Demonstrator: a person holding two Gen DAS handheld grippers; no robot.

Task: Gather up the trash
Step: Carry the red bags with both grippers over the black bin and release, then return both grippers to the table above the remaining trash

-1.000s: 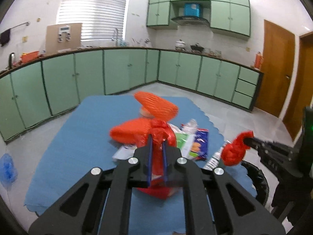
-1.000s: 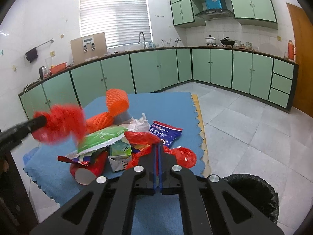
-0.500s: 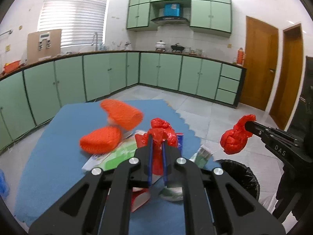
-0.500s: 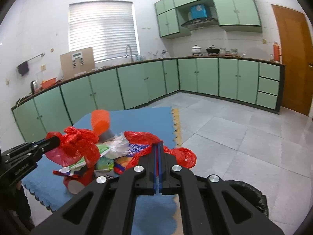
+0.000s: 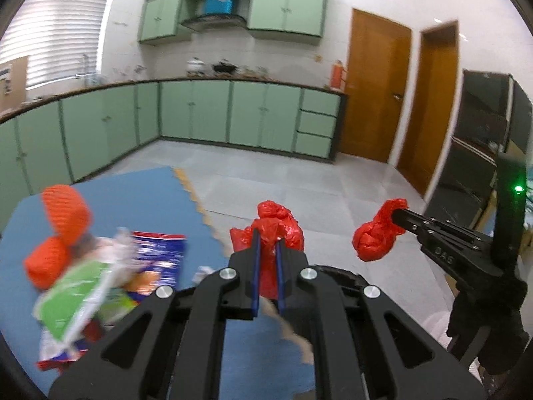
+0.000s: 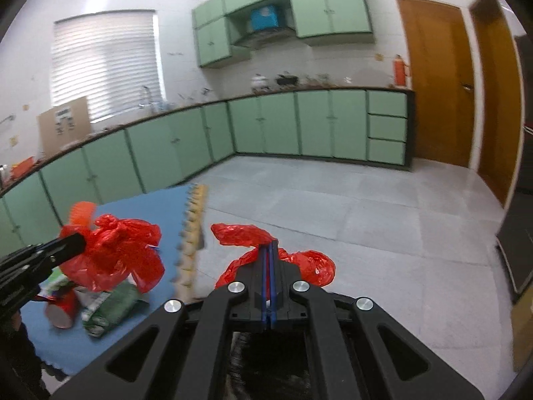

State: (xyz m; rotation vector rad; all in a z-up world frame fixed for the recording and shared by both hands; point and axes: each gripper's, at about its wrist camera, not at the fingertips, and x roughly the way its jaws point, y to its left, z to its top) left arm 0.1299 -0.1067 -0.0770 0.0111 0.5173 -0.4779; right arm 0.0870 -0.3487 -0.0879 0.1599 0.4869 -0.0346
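My left gripper [image 5: 266, 253] is shut on a crumpled red plastic bag [image 5: 278, 223], held in the air over the black trash bin [image 5: 343, 275]. My right gripper [image 6: 269, 250] is shut on another part of red plastic bag [image 6: 299, 260], above the bin opening [image 6: 266, 360]. In the left wrist view the right gripper [image 5: 396, 215] shows at the right with its red plastic [image 5: 376, 236]. In the right wrist view the left gripper [image 6: 78, 243] shows at the left with its red plastic [image 6: 116, 256].
A blue mat [image 5: 140, 200] on the floor holds a trash pile: orange foam nets [image 5: 65, 210], a green wrapper [image 5: 76, 296], a blue snack bag [image 5: 160, 250], a red cup [image 6: 61, 310]. Green cabinets [image 6: 266, 126] line the walls; wooden doors [image 5: 373, 90] stand at right.
Both grippers have swung right, away from the trash pile and over the black bin, each still holding its red plastic. The pile now lies at the left of both views.
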